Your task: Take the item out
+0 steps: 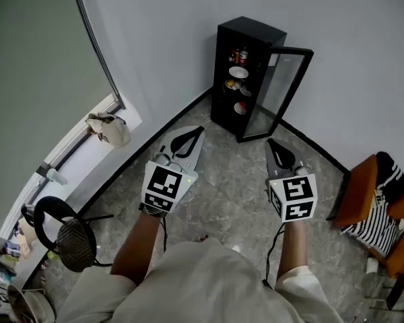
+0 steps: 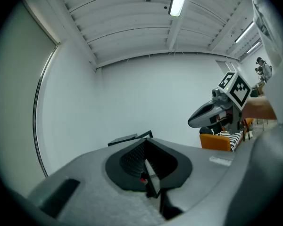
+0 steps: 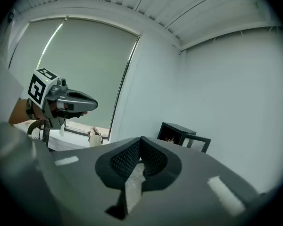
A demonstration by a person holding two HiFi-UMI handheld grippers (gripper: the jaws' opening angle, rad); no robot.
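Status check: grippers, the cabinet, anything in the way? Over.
Left hand-held gripper shut, empty; right hand-held gripper same. Black cabinet ahead, glass door open, items on shelves, beyond reach. Nothing blocking its opening.

Right gripper (image 3: 140, 141) jaws together, empty; open black cabinet (image 3: 176, 132) beyond

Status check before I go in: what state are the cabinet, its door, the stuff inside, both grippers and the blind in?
Cabinet: upright against the wall, front open.
Glass door: swung wide open.
Shelf items: inside the cabinet, not gripped.
Left gripper: shut, nothing between the jaws.
Right gripper: shut, nothing between the jaws.
Window blind: pulled down.
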